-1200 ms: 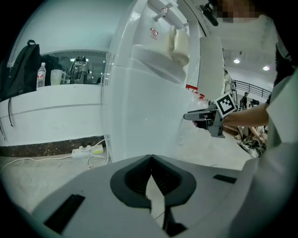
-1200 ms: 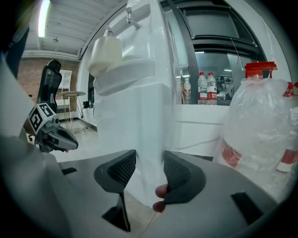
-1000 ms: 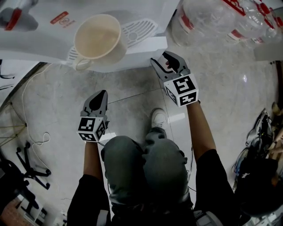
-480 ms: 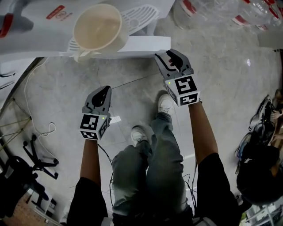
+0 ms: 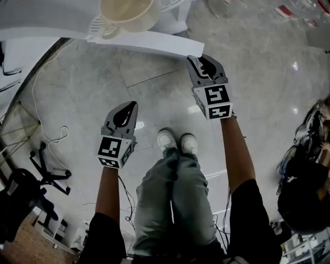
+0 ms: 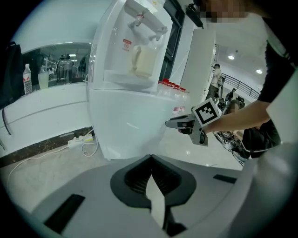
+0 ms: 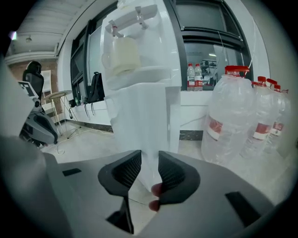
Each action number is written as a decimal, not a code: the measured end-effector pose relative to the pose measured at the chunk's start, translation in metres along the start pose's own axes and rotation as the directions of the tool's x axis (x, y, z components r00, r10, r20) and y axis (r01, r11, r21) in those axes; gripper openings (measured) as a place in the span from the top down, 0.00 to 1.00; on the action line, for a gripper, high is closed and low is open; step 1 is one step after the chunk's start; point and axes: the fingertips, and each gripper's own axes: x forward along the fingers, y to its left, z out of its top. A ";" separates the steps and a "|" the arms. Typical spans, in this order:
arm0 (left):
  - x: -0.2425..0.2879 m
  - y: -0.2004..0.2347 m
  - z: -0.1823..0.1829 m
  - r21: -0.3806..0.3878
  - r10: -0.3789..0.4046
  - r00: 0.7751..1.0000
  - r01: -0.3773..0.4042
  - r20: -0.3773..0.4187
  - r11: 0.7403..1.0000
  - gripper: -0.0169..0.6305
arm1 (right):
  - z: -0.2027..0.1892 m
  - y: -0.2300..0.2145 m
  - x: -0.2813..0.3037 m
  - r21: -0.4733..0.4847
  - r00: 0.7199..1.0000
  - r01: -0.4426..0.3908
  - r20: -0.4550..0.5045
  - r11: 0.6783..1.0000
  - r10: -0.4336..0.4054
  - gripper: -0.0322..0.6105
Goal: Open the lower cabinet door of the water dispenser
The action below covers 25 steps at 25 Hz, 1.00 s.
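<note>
The white water dispenser stands ahead with a cream cup on its drip tray. Its lower cabinet door is swung out from the body and shows as a long white strip in the head view. My right gripper is at the door's free edge. In the right gripper view the door edge fills the gap between the closing jaws of that gripper, and both pads meet it. My left gripper hangs over the floor, left of the door, shut and empty.
Several large water jugs stand right of the dispenser. A white cable and a power strip lie on the floor at the left, near a black chair base. The person's shoes are between the grippers.
The door has swung out from the dispenser along with the right gripper. Both grippers have drawn back from the dispenser, and the person's legs have straightened.
</note>
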 end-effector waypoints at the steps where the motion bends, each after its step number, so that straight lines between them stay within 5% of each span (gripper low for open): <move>1: -0.004 -0.003 -0.003 0.000 0.005 1.000 -0.005 0.002 1.000 0.95 | -0.003 0.004 -0.004 0.005 1.000 0.002 0.004 1.000 -0.002 0.76; 14: -0.054 -0.050 -0.038 -0.151 0.075 0.997 -0.075 -0.007 0.986 0.95 | -0.033 0.056 -0.031 0.002 0.995 -0.079 -0.067 0.997 0.079 0.78; 25: -0.106 -0.057 -0.075 -0.150 0.080 0.997 -0.080 -0.005 0.985 0.95 | -0.055 0.131 -0.052 -0.039 0.986 -0.127 -0.116 0.991 0.122 0.79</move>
